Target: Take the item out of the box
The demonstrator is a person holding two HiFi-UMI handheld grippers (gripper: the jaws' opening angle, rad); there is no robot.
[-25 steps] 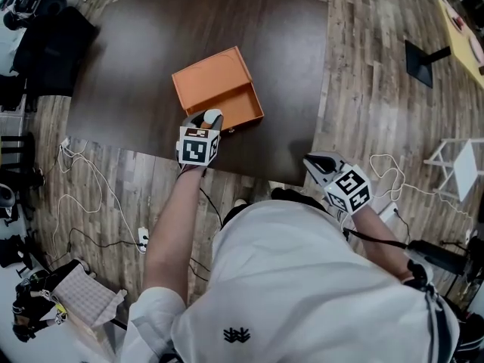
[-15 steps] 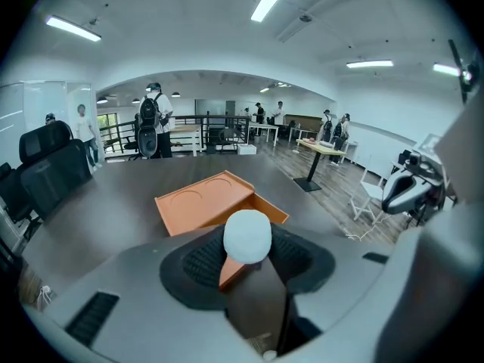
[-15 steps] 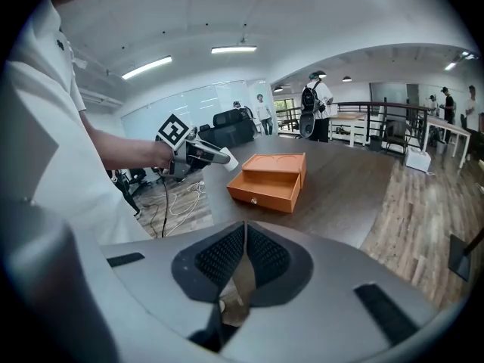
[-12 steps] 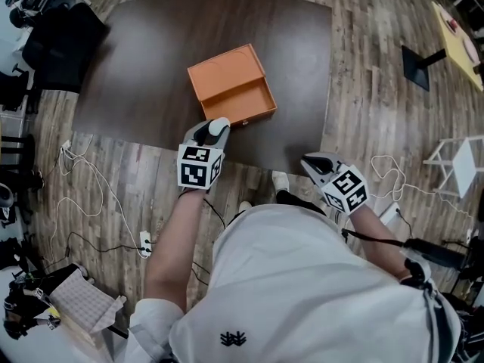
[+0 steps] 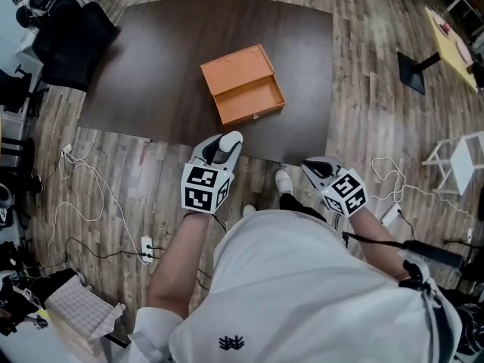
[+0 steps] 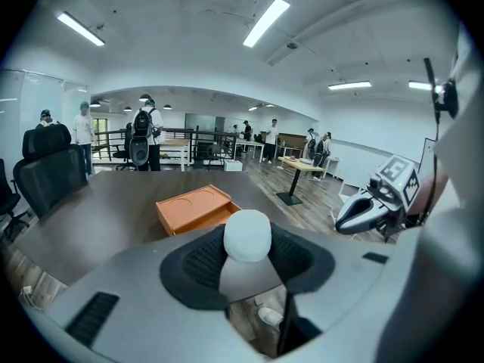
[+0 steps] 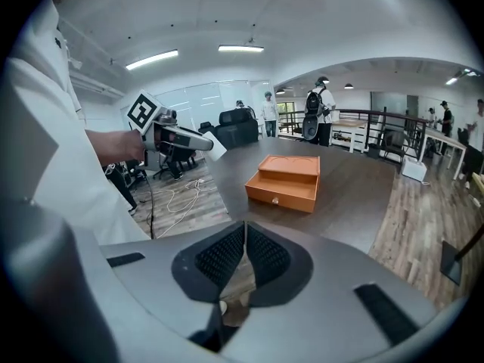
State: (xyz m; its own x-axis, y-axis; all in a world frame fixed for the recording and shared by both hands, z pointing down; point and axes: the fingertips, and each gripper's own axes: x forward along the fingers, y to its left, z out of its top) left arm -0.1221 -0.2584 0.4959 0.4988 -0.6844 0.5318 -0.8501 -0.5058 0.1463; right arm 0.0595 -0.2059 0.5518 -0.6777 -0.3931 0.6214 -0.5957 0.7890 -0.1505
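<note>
An orange box (image 5: 236,72) lies on the dark table (image 5: 151,66), its drawer (image 5: 255,102) pulled out toward me. My left gripper (image 5: 224,147) hangs over the floor just off the table's near edge, shut on a small rounded white item (image 5: 232,138). In the left gripper view the white item (image 6: 247,234) sits between the dark pads, with the box (image 6: 198,209) beyond it. My right gripper (image 5: 311,165) is at the table's near right corner, shut with nothing in it. In the right gripper view its pads (image 7: 227,255) meet, and the box (image 7: 290,180) lies ahead.
Black chairs (image 5: 72,32) stand at the table's far left. Cables (image 5: 91,195) trail over the wooden floor at left and right. A black stand base (image 5: 414,70) and a white rack (image 5: 461,165) are at the right. Several people stand far off in the room.
My left gripper has drawn back and up from the drawer's front to beyond the table's near edge, carrying the white item. The right gripper has shifted only a little.
</note>
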